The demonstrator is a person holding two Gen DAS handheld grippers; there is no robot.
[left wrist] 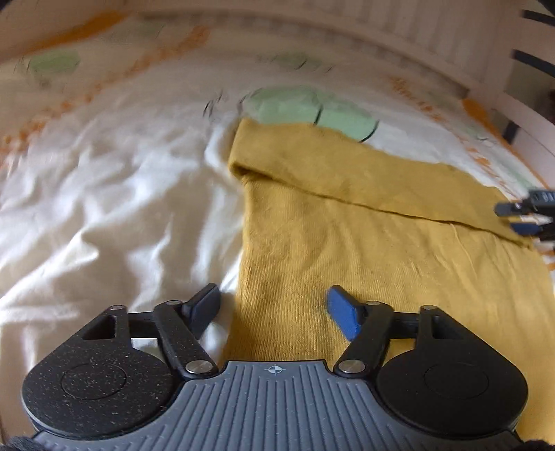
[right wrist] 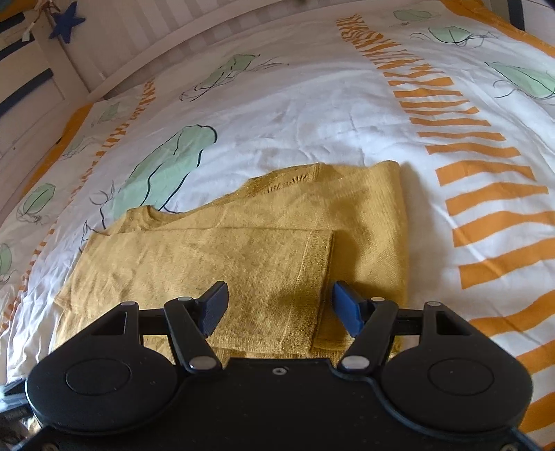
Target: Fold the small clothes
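Note:
A mustard-yellow knit sweater [left wrist: 364, 222] lies flat on the bed, with a sleeve folded across its top. In the right wrist view the sweater [right wrist: 242, 249] shows a sleeve folded over the body, its glittery cuff [right wrist: 317, 277] lying between my fingers. My left gripper [left wrist: 274, 307] is open and empty, just above the sweater's left edge. My right gripper [right wrist: 279, 305] is open and empty, low over the folded sleeve. The right gripper's fingertips also show at the right edge of the left wrist view [left wrist: 520, 217], by the sweater's far corner.
The bedspread [right wrist: 312, 114] is white with green prints and orange stripes, and wrinkled at the left [left wrist: 104, 194]. A white slatted bed frame [right wrist: 114, 45] runs along the far side. A blue star [right wrist: 67, 20] hangs at the upper left.

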